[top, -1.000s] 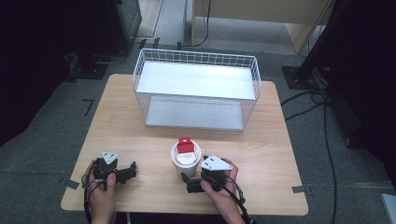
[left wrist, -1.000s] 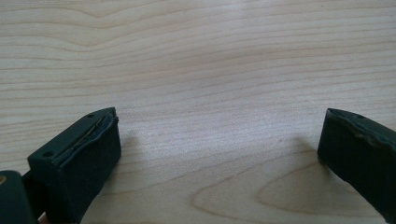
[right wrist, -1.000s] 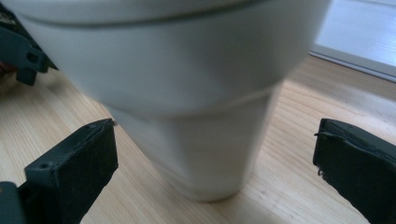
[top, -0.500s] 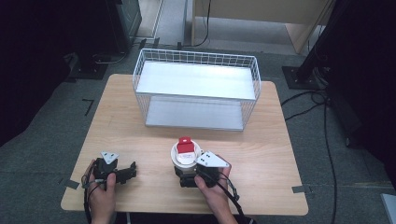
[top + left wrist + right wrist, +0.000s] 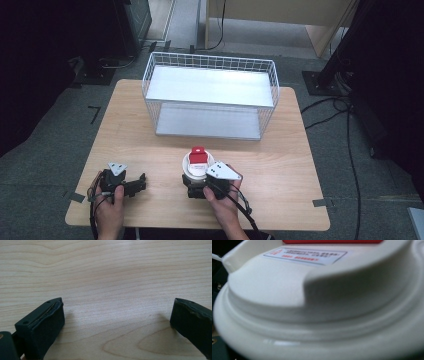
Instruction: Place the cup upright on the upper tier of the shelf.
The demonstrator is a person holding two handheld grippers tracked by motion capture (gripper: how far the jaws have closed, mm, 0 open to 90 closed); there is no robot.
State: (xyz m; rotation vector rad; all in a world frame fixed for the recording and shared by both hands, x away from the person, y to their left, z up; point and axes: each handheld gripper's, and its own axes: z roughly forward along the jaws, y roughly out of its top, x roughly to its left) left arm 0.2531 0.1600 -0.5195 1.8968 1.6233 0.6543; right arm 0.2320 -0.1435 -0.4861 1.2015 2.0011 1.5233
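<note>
The wooden table (image 5: 280, 165) carries a white wire basket (image 5: 210, 95) at the back. Near the front edge stands a white round container (image 5: 196, 167) with a red flip cap (image 5: 198, 155), its axis upright, cap pointing towards the basket. The right gripper (image 5: 196, 189) is pressed against it; whether its jaws have clamped I cannot tell. It should grip squarely below the lid rim. The left gripper (image 5: 117, 322) rests with jaws apart.
</note>
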